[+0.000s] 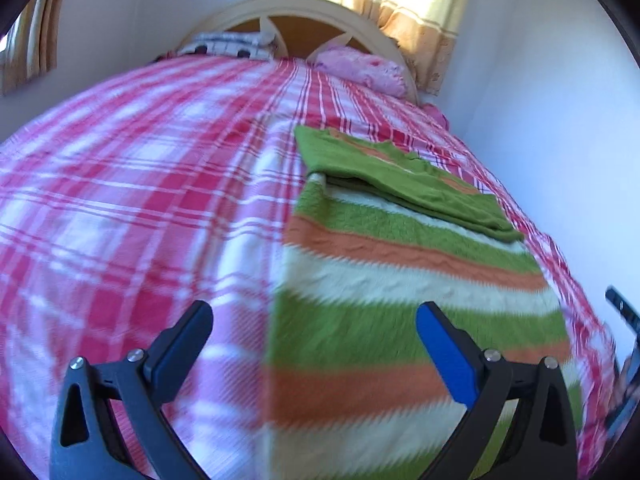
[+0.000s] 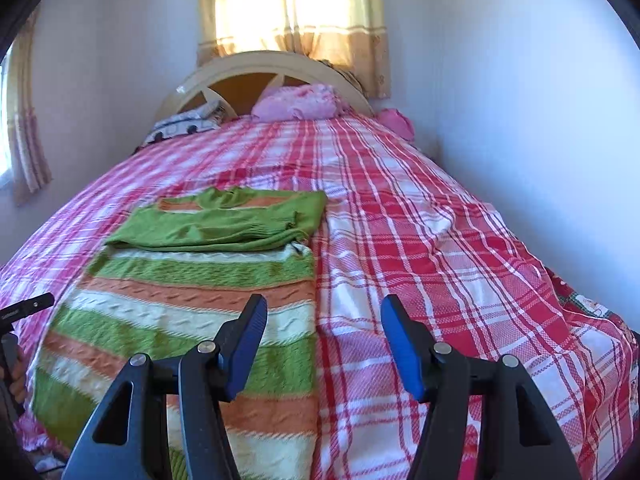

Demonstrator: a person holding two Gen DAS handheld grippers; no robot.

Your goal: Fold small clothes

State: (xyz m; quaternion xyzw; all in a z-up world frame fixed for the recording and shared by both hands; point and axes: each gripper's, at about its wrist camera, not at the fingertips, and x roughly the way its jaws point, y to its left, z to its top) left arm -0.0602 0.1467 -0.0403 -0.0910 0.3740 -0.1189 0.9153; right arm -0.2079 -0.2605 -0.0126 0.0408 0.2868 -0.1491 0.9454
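A small knitted sweater [image 1: 400, 272] with green, orange and cream stripes lies flat on the bed, its green sleeves [image 1: 400, 184] folded across the upper part. It also shows in the right wrist view [image 2: 192, 304], with the sleeves [image 2: 224, 224] on top. My left gripper [image 1: 316, 320] is open and empty, hovering over the sweater's left edge near its bottom. My right gripper [image 2: 324, 312] is open and empty, hovering over the sweater's right edge. Part of the left gripper [image 2: 24, 312] shows at the left edge of the right wrist view.
The bed is covered by a red, pink and white plaid blanket [image 2: 440, 240]. A pink pillow [image 2: 300, 102] and a patterned white pillow [image 2: 184, 124] lie by the curved headboard [image 2: 256, 64]. A white wall [image 2: 540, 140] runs along the bed's right side; a curtained window [image 2: 296, 8] is behind.
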